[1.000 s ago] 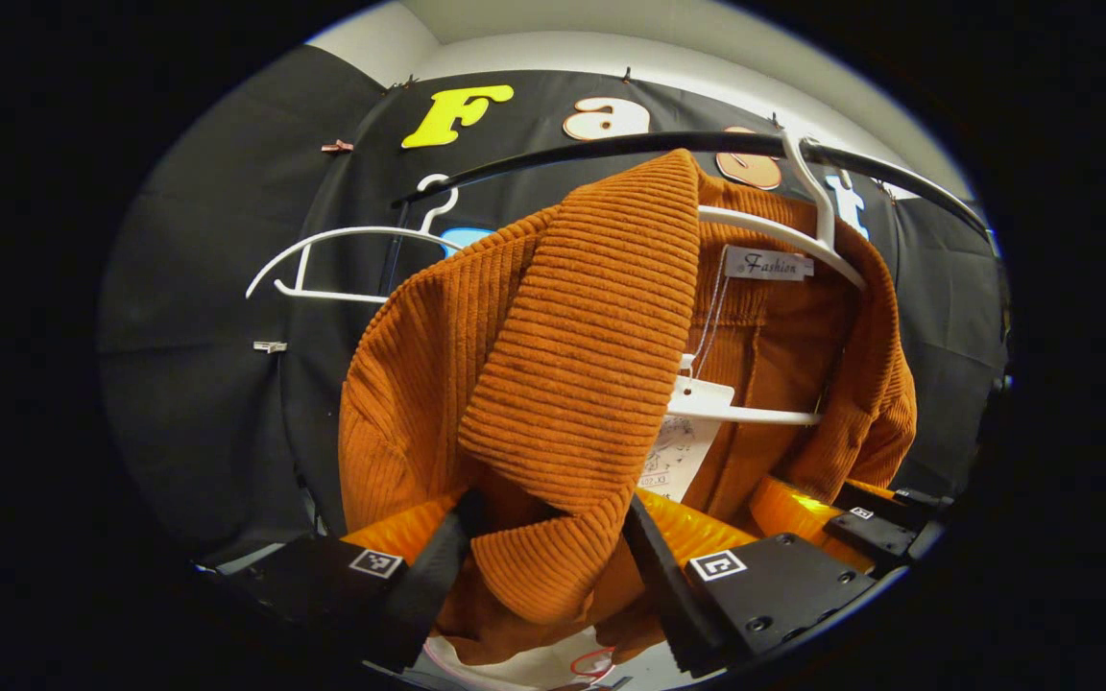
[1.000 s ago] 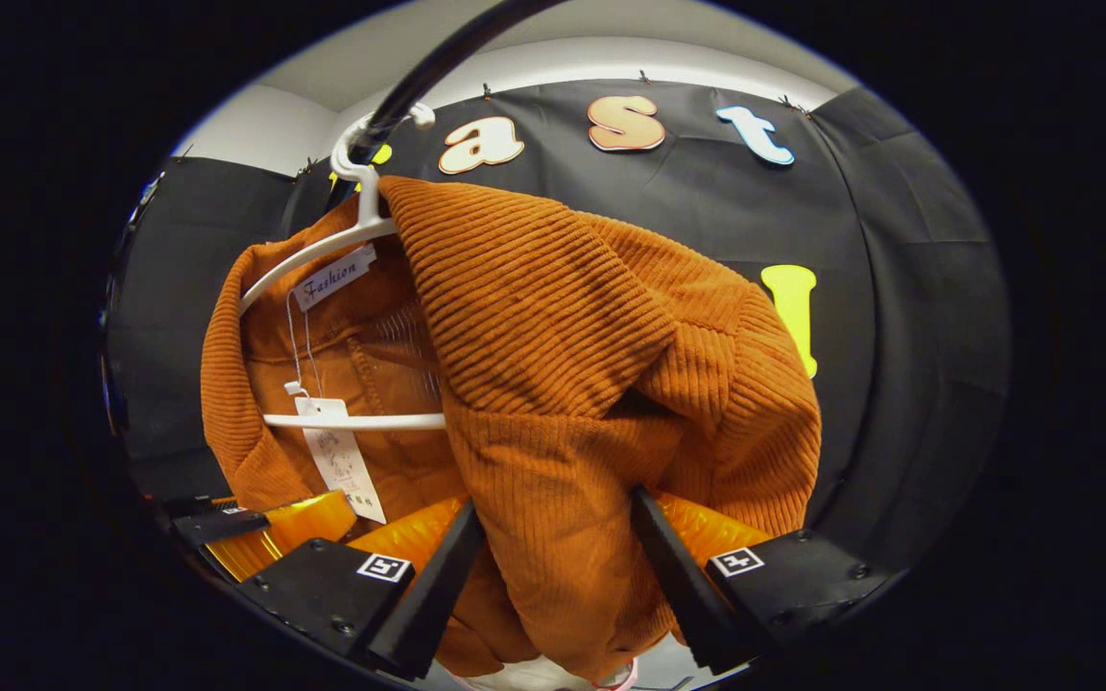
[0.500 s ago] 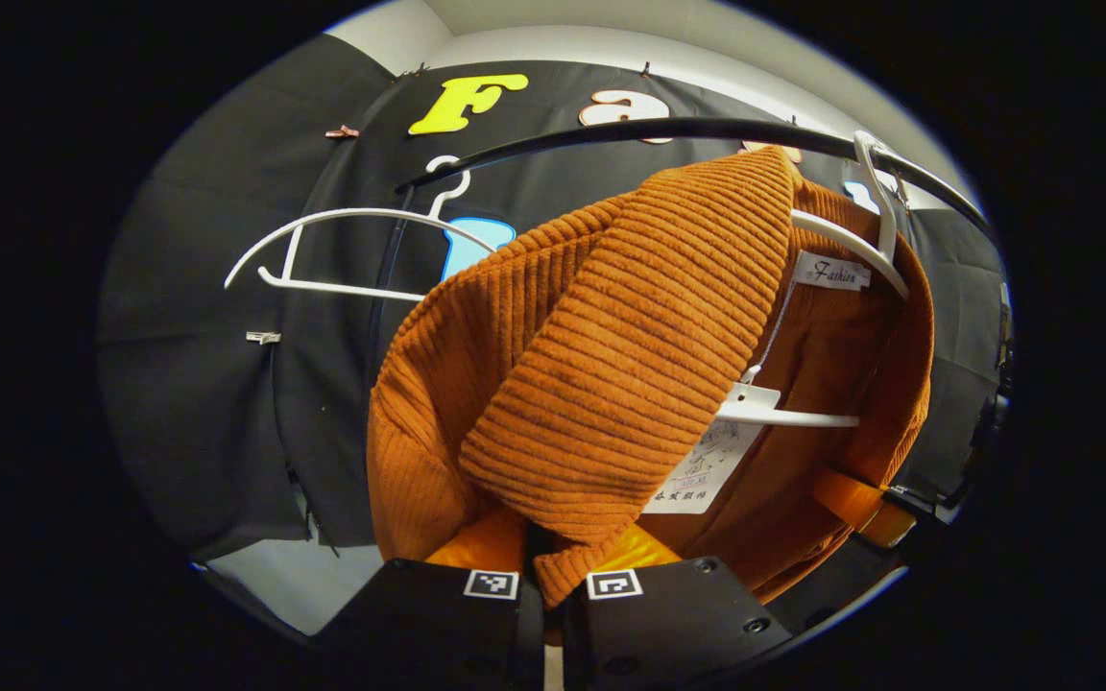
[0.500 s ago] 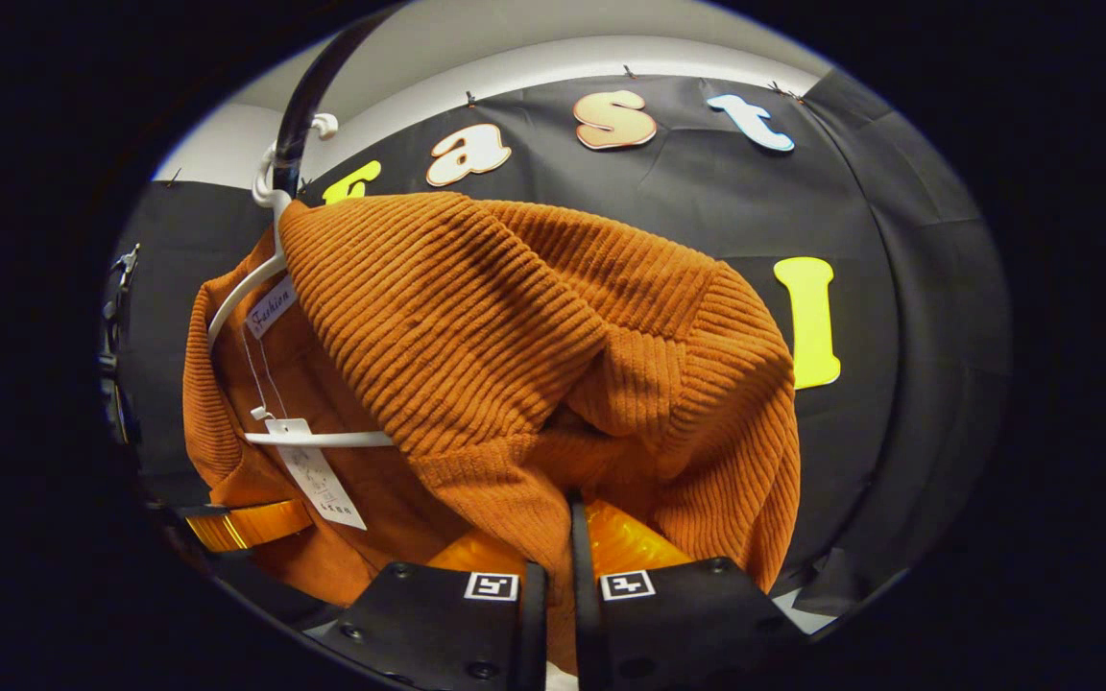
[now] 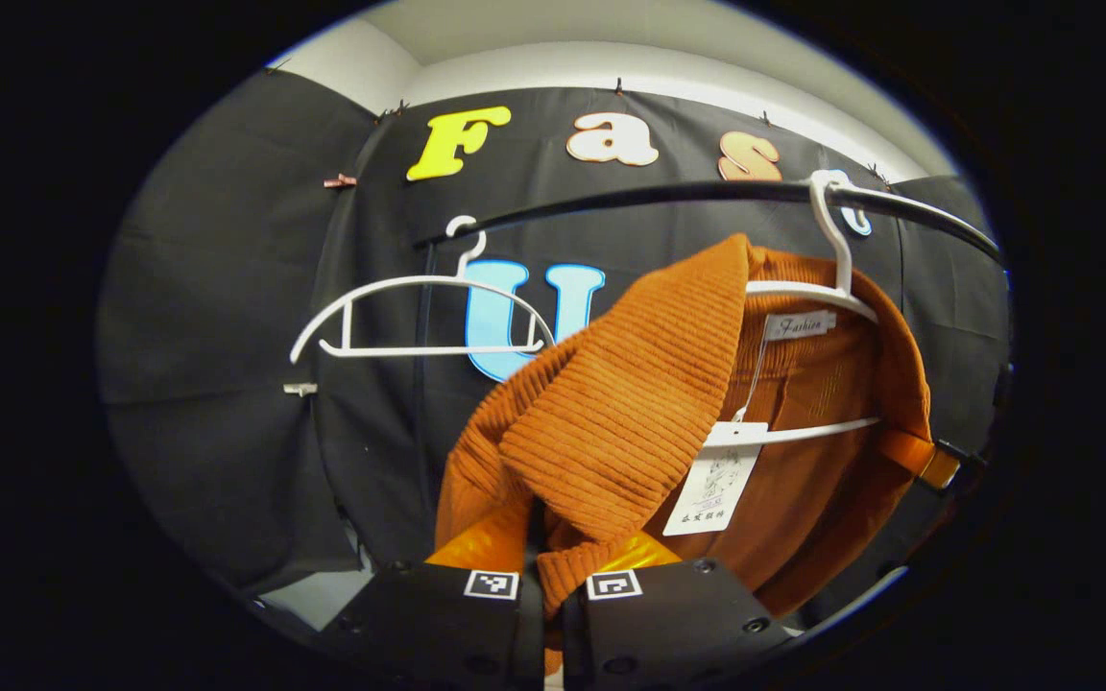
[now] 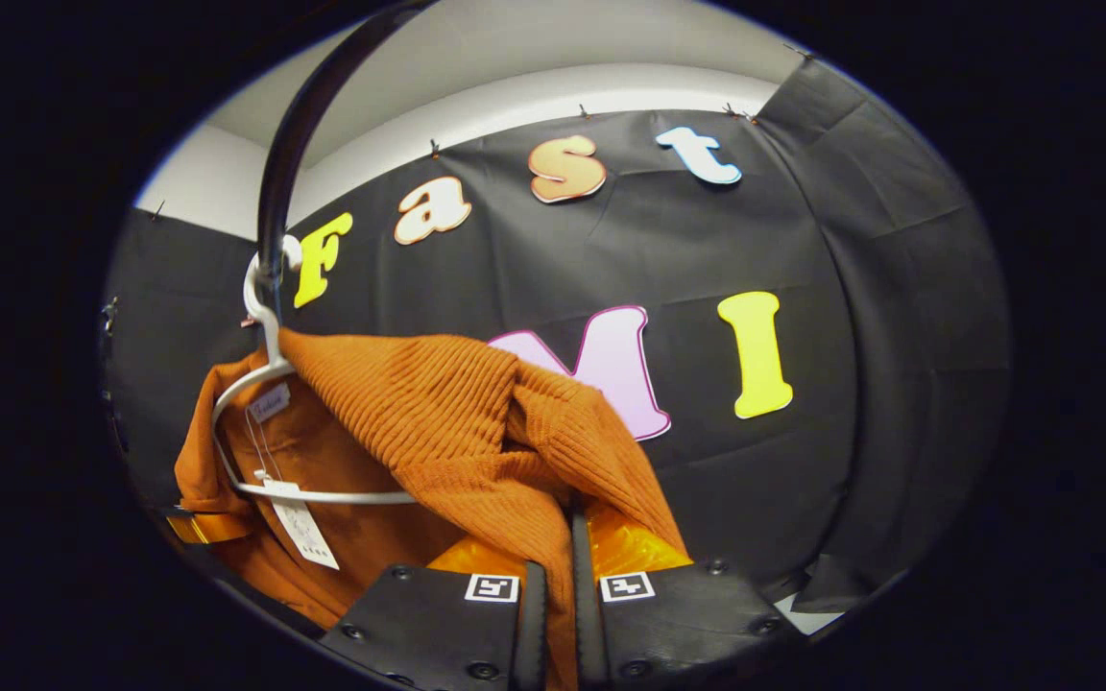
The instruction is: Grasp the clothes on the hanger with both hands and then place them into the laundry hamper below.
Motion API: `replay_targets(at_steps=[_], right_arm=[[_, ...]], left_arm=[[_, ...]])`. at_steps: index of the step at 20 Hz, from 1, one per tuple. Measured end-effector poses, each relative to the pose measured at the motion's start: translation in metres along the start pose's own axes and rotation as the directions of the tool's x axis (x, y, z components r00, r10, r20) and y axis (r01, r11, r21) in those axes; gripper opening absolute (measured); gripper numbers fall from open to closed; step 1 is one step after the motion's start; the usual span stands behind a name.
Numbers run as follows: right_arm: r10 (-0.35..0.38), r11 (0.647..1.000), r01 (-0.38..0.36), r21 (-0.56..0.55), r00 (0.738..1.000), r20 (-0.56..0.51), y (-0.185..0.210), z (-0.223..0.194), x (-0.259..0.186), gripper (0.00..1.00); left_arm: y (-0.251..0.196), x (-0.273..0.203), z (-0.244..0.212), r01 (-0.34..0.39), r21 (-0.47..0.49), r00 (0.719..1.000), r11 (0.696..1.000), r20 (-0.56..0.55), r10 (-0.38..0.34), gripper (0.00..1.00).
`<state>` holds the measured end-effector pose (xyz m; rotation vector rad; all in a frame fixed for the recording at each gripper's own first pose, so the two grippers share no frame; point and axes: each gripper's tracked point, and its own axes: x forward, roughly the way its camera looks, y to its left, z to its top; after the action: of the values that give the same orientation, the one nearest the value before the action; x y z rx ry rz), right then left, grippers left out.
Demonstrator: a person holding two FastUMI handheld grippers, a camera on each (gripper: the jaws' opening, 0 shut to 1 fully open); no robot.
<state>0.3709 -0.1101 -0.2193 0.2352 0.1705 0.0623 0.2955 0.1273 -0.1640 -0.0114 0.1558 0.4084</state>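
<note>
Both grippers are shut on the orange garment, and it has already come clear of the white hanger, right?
Not clear yet. Both grippers, left and right, are shut on the orange garment, but the left gripper view shows it draped on the white hanger.

One orange ribbed sweater (image 5: 630,422), two white plastic hangers, one bare (image 5: 419,317) and one carrying it (image 5: 836,288), one black clothes rail (image 5: 668,195), and two paper tags (image 5: 721,480).

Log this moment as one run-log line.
left gripper: shut on sweater | right gripper: shut on sweater | sweater: partly on hanger | hamper: unseen
</note>
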Motion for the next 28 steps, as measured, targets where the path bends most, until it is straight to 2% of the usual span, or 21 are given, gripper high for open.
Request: replay_targets(at_steps=[3,4,5,6,7,10,11,14,20,25,26,27,28], right_arm=[[0.003,0.997,-0.005,0.082,1.000,0.016,-0.010,0.010,0.008,0.16],[0.004,0.994,-0.008,0.113,0.999,0.032,-0.013,0.017,0.010,0.12],[0.009,0.990,-0.015,0.140,0.999,0.042,-0.016,0.022,0.013,0.20],[0.015,0.988,-0.022,0.155,0.999,0.048,-0.018,0.027,0.015,0.16],[0.019,0.987,-0.028,0.158,0.998,0.057,-0.021,0.032,0.018,0.16],[0.029,0.994,-0.037,0.104,0.996,0.083,-0.025,0.055,0.030,0.16],[0.032,0.997,-0.038,0.070,0.995,0.090,-0.026,0.060,0.031,0.12],[0.078,0.997,-0.079,0.011,0.994,0.083,-0.021,0.068,0.033,0.16],[0.128,0.991,-0.131,0.016,0.983,0.128,-0.024,0.101,0.027,0.16],[0.154,0.988,-0.156,-0.007,0.968,0.198,-0.010,0.131,0.043,0.16],[0.159,0.987,-0.159,-0.015,0.966,0.205,-0.008,0.135,0.050,0.11],[0.164,0.986,-0.163,-0.022,0.965,0.206,-0.008,0.135,0.056,0.11],[0.166,0.986,-0.164,-0.026,0.967,0.195,-0.007,0.132,0.065,0.20]], left_arm=[[0.019,-0.008,0.020,-0.044,0.017,0.998,0.999,0.050,0.043,0.11],[0.022,-0.010,0.029,-0.049,0.010,0.996,0.999,0.070,0.049,0.11],[0.027,-0.013,0.037,-0.061,0.004,0.994,0.998,0.089,0.061,0.11],[0.031,-0.012,0.045,-0.072,0.003,0.992,0.997,0.106,0.072,0.11],[0.034,-0.012,0.053,-0.080,0.003,0.989,0.997,0.126,0.079,0.11],[0.035,-0.005,0.080,-0.085,0.018,0.979,0.996,0.185,0.080,0.11],[0.034,-0.002,0.086,-0.083,0.030,0.977,0.996,0.198,0.076,0.11],[0.037,0.011,0.108,-0.077,0.072,0.970,0.994,0.236,0.058,0.11],[0.039,0.041,0.122,0.001,0.142,0.976,0.990,0.214,-0.032,0.10],[0.043,0.065,0.115,0.097,0.179,0.984,0.979,0.130,-0.121,0.11],[0.044,0.071,0.114,0.123,0.198,0.983,0.972,0.112,-0.147,0.10],[0.045,0.078,0.112,0.146,0.219,0.981,0.965,0.093,-0.169,0.12],[0.048,0.085,0.109,0.166,0.229,0.980,0.959,0.074,-0.187,0.12]])
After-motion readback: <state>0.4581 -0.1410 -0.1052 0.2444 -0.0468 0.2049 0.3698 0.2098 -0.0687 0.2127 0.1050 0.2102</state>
